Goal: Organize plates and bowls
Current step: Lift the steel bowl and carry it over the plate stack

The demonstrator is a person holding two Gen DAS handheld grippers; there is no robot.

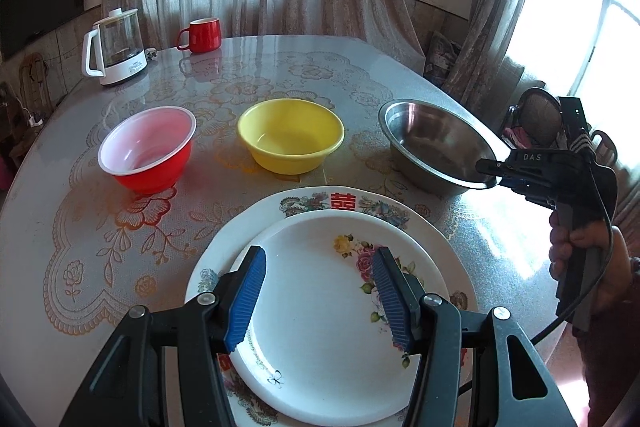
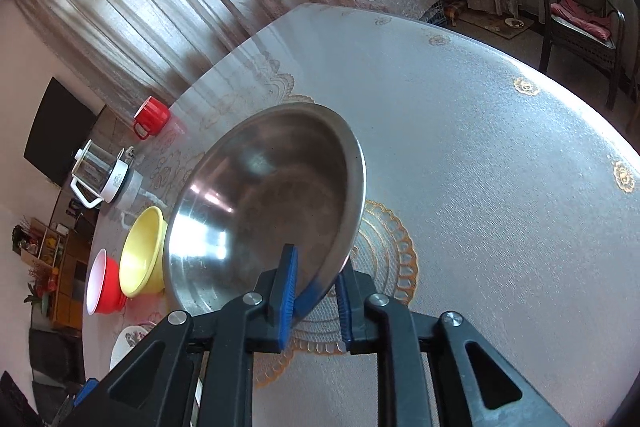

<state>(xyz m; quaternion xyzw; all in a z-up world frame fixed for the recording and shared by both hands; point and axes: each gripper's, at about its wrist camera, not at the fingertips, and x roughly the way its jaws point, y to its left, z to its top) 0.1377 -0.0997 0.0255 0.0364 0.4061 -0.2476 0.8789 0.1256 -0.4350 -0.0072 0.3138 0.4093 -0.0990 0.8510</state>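
Observation:
A steel bowl (image 2: 260,211) sits at the right of a row with a yellow bowl (image 1: 291,134) and a red bowl (image 1: 148,147). My right gripper (image 2: 316,291) is shut on the steel bowl's near rim, one blue pad inside and one outside; from the left wrist view the right gripper (image 1: 490,171) pinches the steel bowl (image 1: 436,143) at its right edge. In front lies a small white flowered plate (image 1: 320,307) stacked on a larger patterned plate (image 1: 344,201). My left gripper (image 1: 320,291) hovers open above the small plate, nothing between its pads.
A glass kettle (image 1: 116,47) and a red mug (image 1: 202,35) stand at the table's far left. The lace-patterned tablecloth (image 2: 500,167) stretches bare to the right of the steel bowl. A chair (image 2: 580,11) stands beyond the table edge. A hand (image 1: 576,251) holds the right gripper's handle.

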